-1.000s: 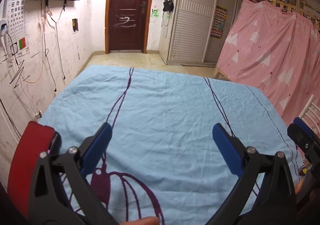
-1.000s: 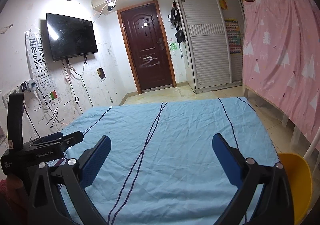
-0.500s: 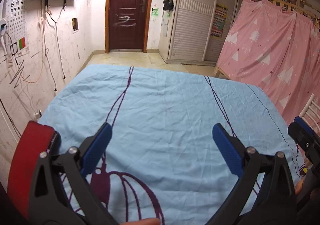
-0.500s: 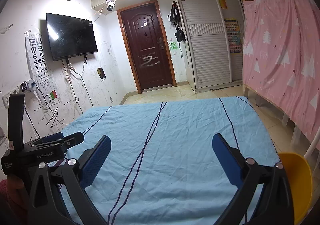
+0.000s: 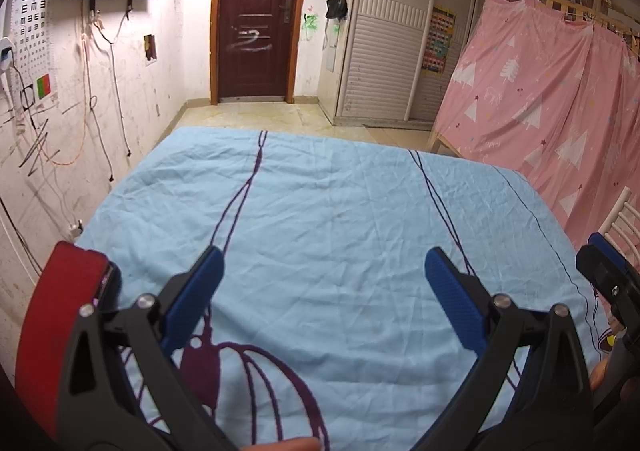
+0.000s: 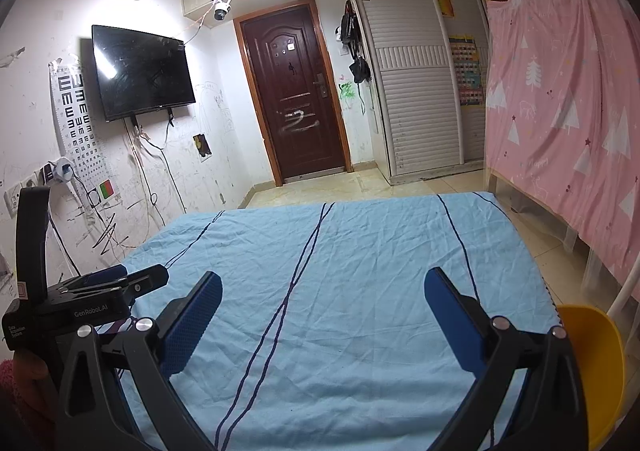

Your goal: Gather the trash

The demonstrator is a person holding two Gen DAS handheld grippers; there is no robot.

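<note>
No trash shows anywhere in either view, so by my reading the job stands either before its first pick or after its last one, and the pictures do not settle which. At the far left of the left wrist view a red band (image 5: 60,327) curves up beside the tool, next to the scribbled wall; its purpose I cannot tell. The left tongs (image 5: 322,287) hang wide, both blue pads spread well apart over the light blue sheet of the bed (image 5: 340,211), with nothing between them. They sit low and point along the bed toward the dark door (image 5: 256,15), tipped a little downward so the purple print on the sheet fills the near edge. Further right, the right tongs (image 6: 322,291) are spread just as wide and hold nothing; they are level with the bed and look higher into the room, taking in the wall-mounted television (image 6: 142,75) and the pink curtain (image 6: 568,99). The two tools are side by side, each catching the other at the rim of its own view. At the far right, just beside the bed's edge, a yellow container (image 6: 596,363) is partly in view; it may be where the trash goes, though its contents are hidden. The next move, I judge, calls for turning the cameras to search the floor and bed edges for scraps before any closing of the pads.
</note>
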